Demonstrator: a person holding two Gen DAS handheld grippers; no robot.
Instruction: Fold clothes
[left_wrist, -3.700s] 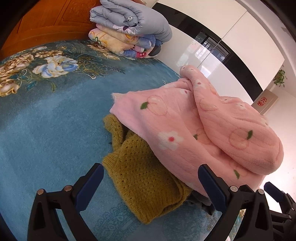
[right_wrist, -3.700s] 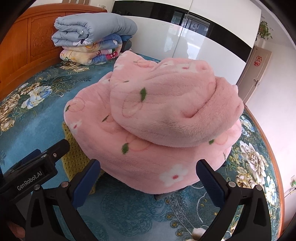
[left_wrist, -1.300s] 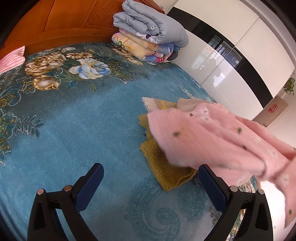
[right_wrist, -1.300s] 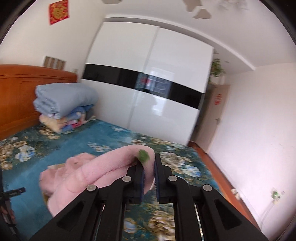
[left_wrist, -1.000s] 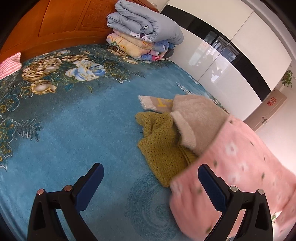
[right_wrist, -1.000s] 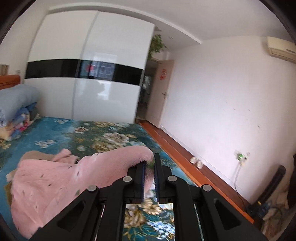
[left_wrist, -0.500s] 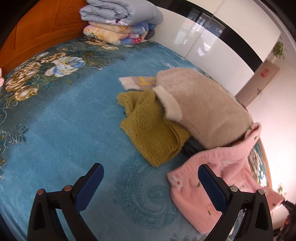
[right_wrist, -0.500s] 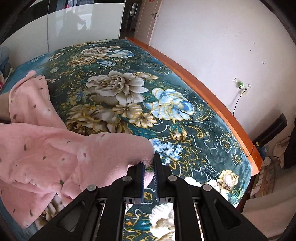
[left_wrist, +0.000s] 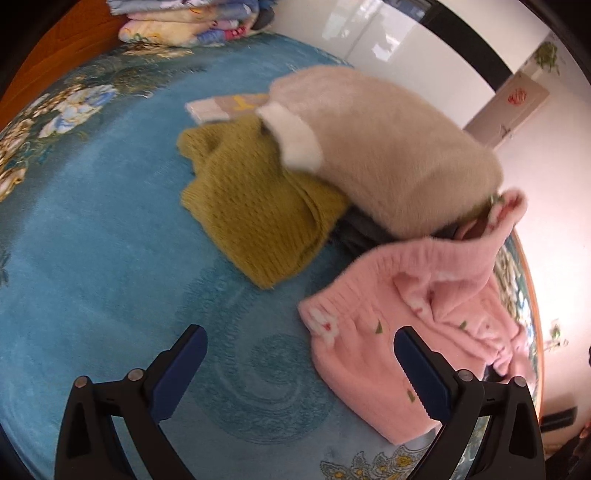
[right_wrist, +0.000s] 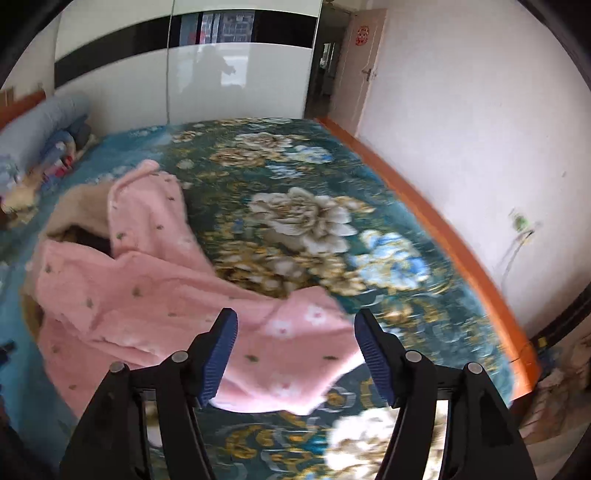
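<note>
Both my fingers spread, empty. Pink fleece flower-print garment lay rumpled on bed; sleeve draped over beige fluffy sweater, likely snagging pile.

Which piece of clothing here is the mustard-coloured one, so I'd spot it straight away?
Look at the blue floral bedspread. In the clothes pile on it, the mustard-yellow chunky knit sweater lies flat, partly under the fluffy beige garment. Only it has an open, bumpy knit.

One pink garment, one beige sweater, one mustard knit, two tools.
</note>
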